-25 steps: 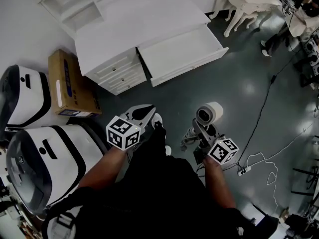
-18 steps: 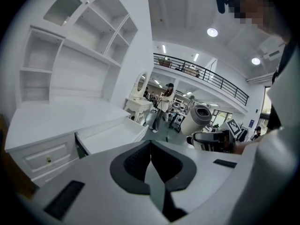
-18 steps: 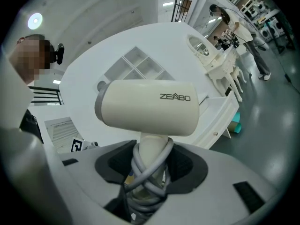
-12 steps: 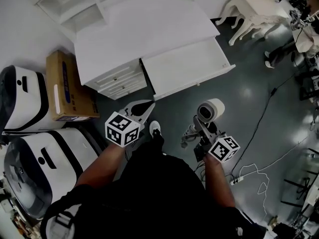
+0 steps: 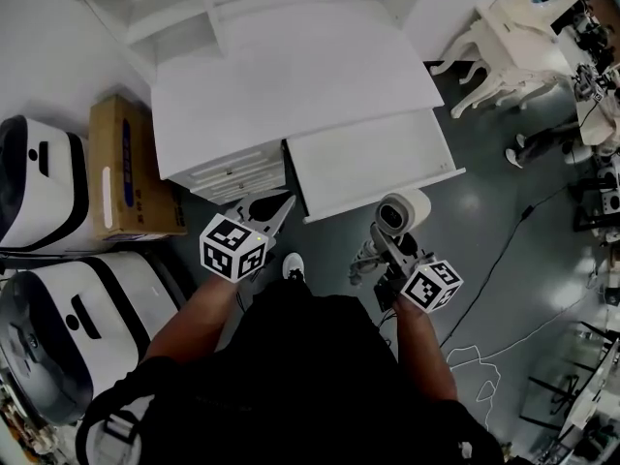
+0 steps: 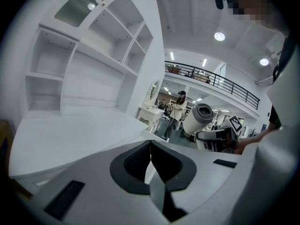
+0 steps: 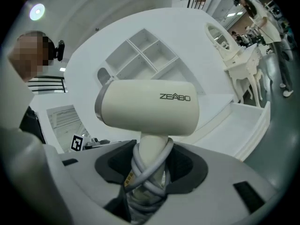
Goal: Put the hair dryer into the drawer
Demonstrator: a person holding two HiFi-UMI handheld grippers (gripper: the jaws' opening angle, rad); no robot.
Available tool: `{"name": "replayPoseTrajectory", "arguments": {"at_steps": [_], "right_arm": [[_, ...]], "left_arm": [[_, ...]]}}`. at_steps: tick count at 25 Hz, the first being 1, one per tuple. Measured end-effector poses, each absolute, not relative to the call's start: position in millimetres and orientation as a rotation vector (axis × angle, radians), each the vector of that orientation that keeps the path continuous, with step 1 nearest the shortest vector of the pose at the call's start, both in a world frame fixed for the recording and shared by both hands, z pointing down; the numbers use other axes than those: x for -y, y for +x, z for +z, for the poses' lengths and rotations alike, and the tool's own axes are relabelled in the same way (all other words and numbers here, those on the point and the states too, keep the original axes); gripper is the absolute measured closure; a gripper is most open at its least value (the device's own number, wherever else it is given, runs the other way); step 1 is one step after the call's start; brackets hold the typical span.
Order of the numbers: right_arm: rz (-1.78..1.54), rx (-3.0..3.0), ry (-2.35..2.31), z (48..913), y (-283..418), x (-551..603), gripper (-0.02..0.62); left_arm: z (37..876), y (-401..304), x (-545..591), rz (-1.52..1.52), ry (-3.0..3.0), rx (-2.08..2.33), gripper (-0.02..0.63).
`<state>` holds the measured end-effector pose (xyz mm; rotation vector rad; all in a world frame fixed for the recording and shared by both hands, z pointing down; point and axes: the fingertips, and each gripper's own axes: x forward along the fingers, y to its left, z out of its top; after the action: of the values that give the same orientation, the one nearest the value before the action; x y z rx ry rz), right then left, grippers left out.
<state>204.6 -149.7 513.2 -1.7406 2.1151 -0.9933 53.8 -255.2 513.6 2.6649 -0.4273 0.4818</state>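
One dryer [image 7: 147,108] held near the open drawer [image 5: 373,158]

Only the right gripper [image 7: 150,165] view shows its jaws clamping the cord-wound handle. The head view places the dryer just beside the drawer front. Left gripper [image 6: 150,156]: jaws together, empty.

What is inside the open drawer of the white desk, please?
The drawer shows only its bare white bottom. Whatever part lies farther back is covered by the desktop, and the hair dryer overlaps its front edge.
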Motion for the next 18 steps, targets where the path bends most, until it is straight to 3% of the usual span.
{"name": "replayPoseTrajectory", "arguments": {"at_steps": [18], "right_arm": [[-0.919, -2.914, -1.598, 573, 222, 291, 0.387]], "left_arm": [[542, 48, 315, 0.458, 2.503, 0.772, 0.595]]}}
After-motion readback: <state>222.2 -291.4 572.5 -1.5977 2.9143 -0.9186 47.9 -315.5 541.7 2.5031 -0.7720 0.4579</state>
